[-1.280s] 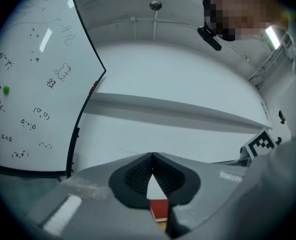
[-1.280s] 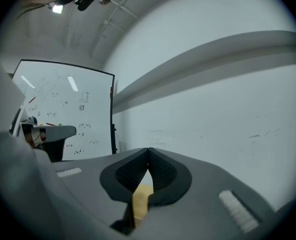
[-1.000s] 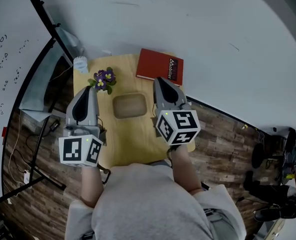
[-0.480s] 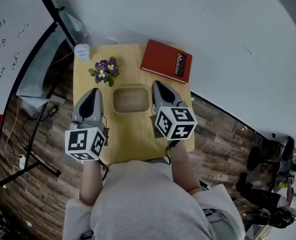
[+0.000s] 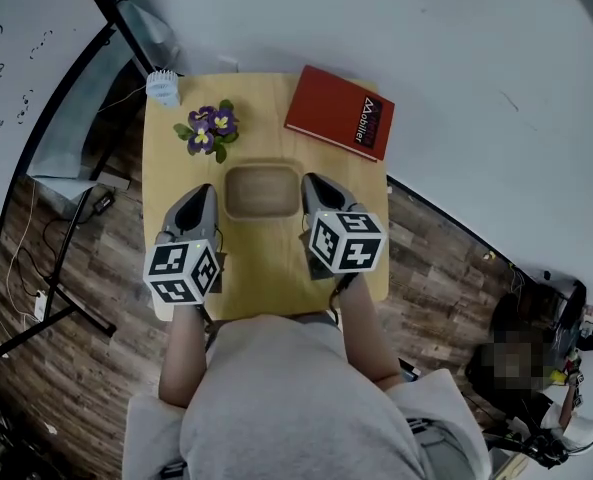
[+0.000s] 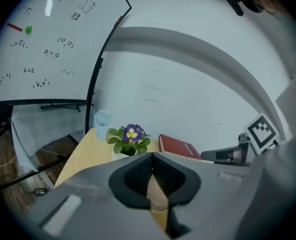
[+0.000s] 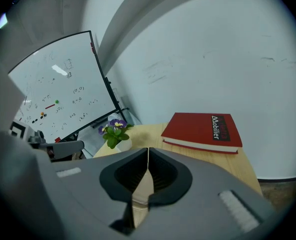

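Hiding behind each claw's own body in both gripper views, the shallow wooden tray [image 5: 262, 190] shows only in the head view. It lies on the table [image 5: 264, 268] between the left claw [image 5: 204, 192] and the right claw [image 5: 310, 181], its long axis running from one to the other. Both claws are closed tip to tip on nothing. Beyond the tray stand a potted purple flower [image 5: 208, 130], a small white fan [image 5: 163, 86] and a red book [image 5: 341, 125].
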Action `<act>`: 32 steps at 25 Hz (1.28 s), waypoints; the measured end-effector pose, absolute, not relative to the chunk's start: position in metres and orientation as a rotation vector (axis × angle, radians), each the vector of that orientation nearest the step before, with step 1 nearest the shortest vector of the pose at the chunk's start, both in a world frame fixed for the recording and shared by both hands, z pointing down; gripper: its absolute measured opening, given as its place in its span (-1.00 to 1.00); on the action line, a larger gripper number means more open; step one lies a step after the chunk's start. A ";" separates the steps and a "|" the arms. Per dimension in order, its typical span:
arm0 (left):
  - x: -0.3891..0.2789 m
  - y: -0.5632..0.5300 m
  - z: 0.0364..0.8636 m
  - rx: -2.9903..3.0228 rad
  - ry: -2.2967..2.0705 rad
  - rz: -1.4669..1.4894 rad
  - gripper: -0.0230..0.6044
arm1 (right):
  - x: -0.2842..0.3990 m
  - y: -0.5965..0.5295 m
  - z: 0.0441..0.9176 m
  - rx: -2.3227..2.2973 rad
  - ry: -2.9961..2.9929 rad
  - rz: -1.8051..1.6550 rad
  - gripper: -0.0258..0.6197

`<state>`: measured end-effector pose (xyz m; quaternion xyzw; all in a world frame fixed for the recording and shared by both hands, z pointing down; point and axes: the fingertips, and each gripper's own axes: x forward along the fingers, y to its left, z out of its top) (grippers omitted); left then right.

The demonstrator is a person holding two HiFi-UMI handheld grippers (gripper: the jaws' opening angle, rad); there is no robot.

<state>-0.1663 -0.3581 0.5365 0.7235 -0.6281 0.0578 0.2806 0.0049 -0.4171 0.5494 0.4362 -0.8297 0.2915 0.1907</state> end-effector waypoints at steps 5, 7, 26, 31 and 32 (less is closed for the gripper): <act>-0.160 -0.354 0.566 1.875 -1.620 0.197 -0.87 | 0.006 -0.412 0.573 1.181 -2.286 0.891 -0.84; -0.159 -0.353 0.575 1.851 -1.608 0.212 -0.86 | 0.007 -0.410 0.582 1.166 -2.270 0.916 -0.82; -0.142 -0.359 0.631 1.715 -1.487 0.283 -0.30 | 0.008 -0.406 0.635 1.053 -2.163 1.084 -0.44; -0.140 -0.360 0.638 1.699 -1.481 0.294 -0.25 | 0.003 -0.403 0.641 1.017 -2.160 1.104 -0.43; -0.139 -0.361 0.639 1.698 -1.481 0.294 -0.25 | 0.003 -0.403 0.642 1.010 -2.159 1.106 -0.43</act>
